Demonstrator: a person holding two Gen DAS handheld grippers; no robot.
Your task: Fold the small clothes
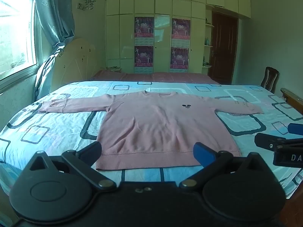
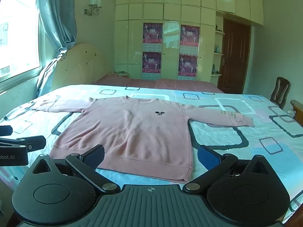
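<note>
Nearest the cameras, above the bed's near edge, the left gripper (image 1: 147, 152) and the right gripper (image 2: 150, 156) hang side by side, both tilted down toward the bedding, jaws spread wide with nothing between them. Neither touches the cloth. Just beyond them the sweater (image 1: 162, 124) lies flat and face up on the bed (image 1: 56, 124), its hem toward the grippers and its round neck pointing away toward the wardrobe (image 1: 162, 43). Hem to neck it runs straight away from the cameras, but its longest line goes across the bed, from cuff to cuff, as both sleeves are stretched out sideways. A small dark emblem (image 2: 159, 113) sits on the chest, and the sleeve on the right carries faint lettering near the cuff. The sheet under it is pale blue with rounded dark rectangles. Past the sheet a reddish cover (image 1: 151, 75) takes up the far part of the bed, with a few books (image 1: 113, 68) on its left corner. Behind stand a cream headboard (image 1: 75, 60), a curtain (image 1: 55, 19) beside the window (image 1: 15, 34), and the wardrobe bearing four posters (image 1: 144, 27), with open shelves (image 1: 208, 45) holding small items too small to name. A brown door (image 1: 223, 47) and a chair (image 1: 269, 78) are at far right.
</note>
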